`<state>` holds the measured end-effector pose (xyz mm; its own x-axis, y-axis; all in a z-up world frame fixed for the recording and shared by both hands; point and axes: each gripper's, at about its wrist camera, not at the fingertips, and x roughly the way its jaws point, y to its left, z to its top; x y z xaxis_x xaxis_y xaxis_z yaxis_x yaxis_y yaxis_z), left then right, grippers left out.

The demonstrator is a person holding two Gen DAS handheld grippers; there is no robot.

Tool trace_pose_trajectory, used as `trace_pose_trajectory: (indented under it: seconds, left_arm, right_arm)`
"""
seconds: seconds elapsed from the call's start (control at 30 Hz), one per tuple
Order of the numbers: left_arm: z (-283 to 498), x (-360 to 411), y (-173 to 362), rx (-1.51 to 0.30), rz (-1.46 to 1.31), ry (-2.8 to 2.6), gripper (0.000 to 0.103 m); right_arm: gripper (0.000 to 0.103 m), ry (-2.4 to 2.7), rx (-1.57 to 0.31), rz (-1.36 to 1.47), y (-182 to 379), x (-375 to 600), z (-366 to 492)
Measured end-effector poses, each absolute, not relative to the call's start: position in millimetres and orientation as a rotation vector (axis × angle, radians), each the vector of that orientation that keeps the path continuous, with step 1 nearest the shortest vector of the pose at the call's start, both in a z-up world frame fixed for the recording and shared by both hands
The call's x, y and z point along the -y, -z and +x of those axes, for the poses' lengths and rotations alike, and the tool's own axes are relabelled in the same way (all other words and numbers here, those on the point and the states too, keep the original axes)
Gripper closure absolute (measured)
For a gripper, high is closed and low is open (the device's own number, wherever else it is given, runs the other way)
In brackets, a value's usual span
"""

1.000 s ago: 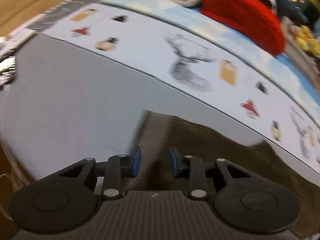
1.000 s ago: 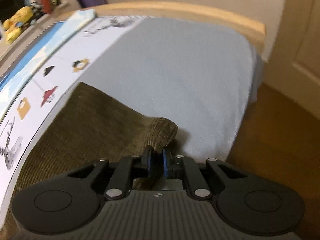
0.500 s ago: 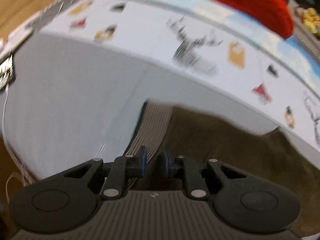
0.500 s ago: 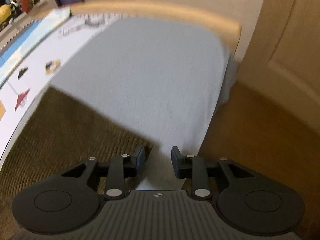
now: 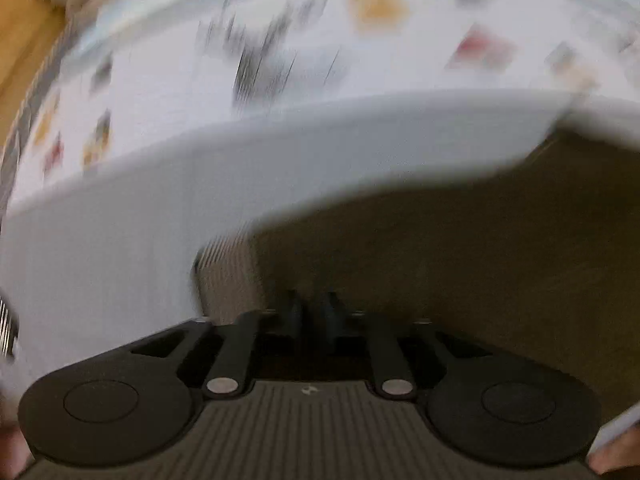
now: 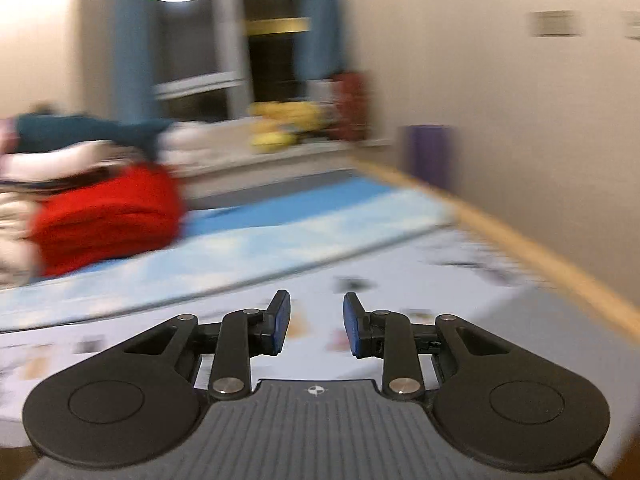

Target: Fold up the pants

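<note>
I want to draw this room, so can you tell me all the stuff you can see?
pants: one, olive-brown, on the bed under the left gripper
sheet: one, pale grey-blue, on the bed
printed blanket: one, white with small pictures, across the bed
red bundle: one, red, far side of the bed
yellow toy: yellow, on the ledge; count unclear
left gripper: black, jaws nearly shut at the pants' edge
right gripper: black, open, empty
</note>
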<state>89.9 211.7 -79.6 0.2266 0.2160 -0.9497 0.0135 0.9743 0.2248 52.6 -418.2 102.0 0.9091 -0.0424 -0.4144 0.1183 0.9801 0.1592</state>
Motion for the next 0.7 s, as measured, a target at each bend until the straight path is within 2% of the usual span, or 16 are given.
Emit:
trace_pose_trajectory:
  seconds: [0.13, 0.2, 0.23, 0.27, 0.33, 0.37, 0.47, 0.7]
  left_arm:
    - [95.2, -210.0, 57.9, -1.285, 0.132, -0.189, 0.092]
    - [94.5, -201.3, 34.8, -1.171, 0.151, -0.202, 0.066]
    - [96.3, -201.3, 26.4, -1.134, 0.127, -0.212, 0.062]
    - [97.4, -201.0, 21.5, -1.119, 0.098, -0.223, 0.061]
    - [99.8, -202.3, 18.1, -1.119, 0.046, -0.245, 0.061]
    - [101.8, -203.0, 18.1, -1.12, 0.036, -0.252, 0.061]
    - [110.7, -204.9, 16.1, -1.116, 0.036, -0.269, 0.061]
    - [113.4, -218.6, 16.4, -1.132, -0.008, -0.319, 0.061]
  right_arm:
    - [0.072, -0.109, -0.478, 0.137, -86.2, 351.7, 82.2]
    - [0.073, -0.191, -0.511, 0.098, -69.2, 320.0, 91.0]
    - [0.073, -0.218, -0.528, 0.081, -61.2, 307.6, 95.4]
    - [0.073, -0.241, -0.564, 0.068, -50.4, 294.2, 101.3]
    - [0.085, -0.273, -0.633, 0.071, -46.4, 262.8, 111.3]
    - [0.087, -0.308, -0.627, 0.081, -47.4, 251.4, 117.1]
    - [0.086, -0.389, -0.622, 0.101, -44.9, 221.6, 127.5]
    - [0.085, -0.525, -0.843, 0.144, 3.0, 158.9, 166.1]
